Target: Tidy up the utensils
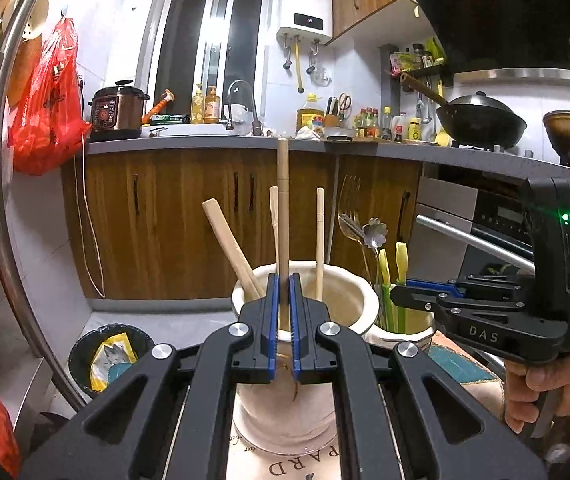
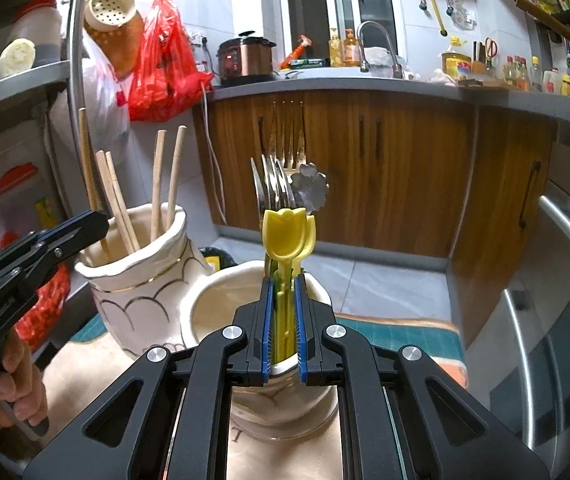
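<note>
Left view: my left gripper [image 1: 283, 286] clamped on upright chopstick [image 1: 283, 216] over cream pot [image 1: 355, 300]; rim close around, open air above.
Right view: my right gripper [image 2: 283, 294] pinches yellow tulip spoon [image 2: 283, 240] in second pot [image 2: 209, 312]; forks [image 2: 275, 184] behind.

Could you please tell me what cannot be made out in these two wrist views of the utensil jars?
- Left wrist view: the lower end of the held chopstick is hidden by the left gripper and the chopstick jar rim.
- Right wrist view: the yellow tulip spoon handle's lower end is hidden inside the cutlery jar.
- Both views: the lettering under the jars is cut off by the fingers and the frame edge.
</note>
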`<state>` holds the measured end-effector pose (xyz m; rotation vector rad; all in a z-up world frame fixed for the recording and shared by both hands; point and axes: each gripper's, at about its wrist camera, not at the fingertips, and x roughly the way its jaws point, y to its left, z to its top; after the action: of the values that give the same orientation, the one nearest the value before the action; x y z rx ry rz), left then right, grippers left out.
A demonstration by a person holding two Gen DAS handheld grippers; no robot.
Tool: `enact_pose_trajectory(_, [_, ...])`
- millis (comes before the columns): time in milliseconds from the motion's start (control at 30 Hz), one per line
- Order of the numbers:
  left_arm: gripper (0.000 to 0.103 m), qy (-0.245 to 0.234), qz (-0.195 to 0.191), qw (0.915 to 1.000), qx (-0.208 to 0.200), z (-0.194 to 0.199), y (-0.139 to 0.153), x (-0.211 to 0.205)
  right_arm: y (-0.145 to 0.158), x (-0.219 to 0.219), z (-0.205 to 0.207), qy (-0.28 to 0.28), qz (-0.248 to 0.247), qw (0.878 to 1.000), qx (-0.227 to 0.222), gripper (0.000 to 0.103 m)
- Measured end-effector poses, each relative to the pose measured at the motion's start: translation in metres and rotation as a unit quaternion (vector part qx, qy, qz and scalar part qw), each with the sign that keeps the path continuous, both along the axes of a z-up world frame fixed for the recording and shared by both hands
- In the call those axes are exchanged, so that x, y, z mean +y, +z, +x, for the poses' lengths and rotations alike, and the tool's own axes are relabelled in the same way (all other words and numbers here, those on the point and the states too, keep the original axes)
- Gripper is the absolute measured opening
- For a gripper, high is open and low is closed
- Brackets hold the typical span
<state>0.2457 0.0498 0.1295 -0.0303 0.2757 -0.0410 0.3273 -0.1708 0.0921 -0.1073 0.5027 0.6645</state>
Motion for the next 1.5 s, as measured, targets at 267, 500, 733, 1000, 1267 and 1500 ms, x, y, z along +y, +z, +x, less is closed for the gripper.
enact_pose_trajectory(267, [0.067,0.008,0.009,0.9997,-0.022,-0.018,0.006,-0.002,0.006,-0.006,-0.008,-0.005,0.007,1.000,-0.008,0.019])
enact_pose_trajectory(500, [0.096,0.012,0.007,0.9993,-0.034,-0.048,-0.001,-0.002,0.011,-0.022,-0.041,-0.005,0.023,0.999,-0.041,0.039])
enact_pose_trajectory(733, [0.098,0.024,-0.036,0.9989,-0.019,-0.068,-0.017,0.005,0.000,-0.048,-0.082,-0.013,0.047,0.996,-0.069,0.070])
enact_pose_trajectory(1000, [0.098,0.031,-0.059,0.9976,-0.017,-0.082,-0.036,0.004,-0.013,-0.064,-0.113,-0.018,0.069,0.993,-0.098,0.081])
enact_pose_trajectory(1267, [0.098,0.045,-0.056,0.9973,-0.016,-0.089,-0.041,0.002,-0.025,-0.066,-0.125,-0.011,0.076,0.991,-0.107,0.095])
enact_pose_trajectory(1500, [0.098,0.049,-0.051,0.9974,-0.008,-0.087,-0.042,0.000,-0.027,-0.058,-0.127,-0.023,0.052,0.992,-0.115,0.098])
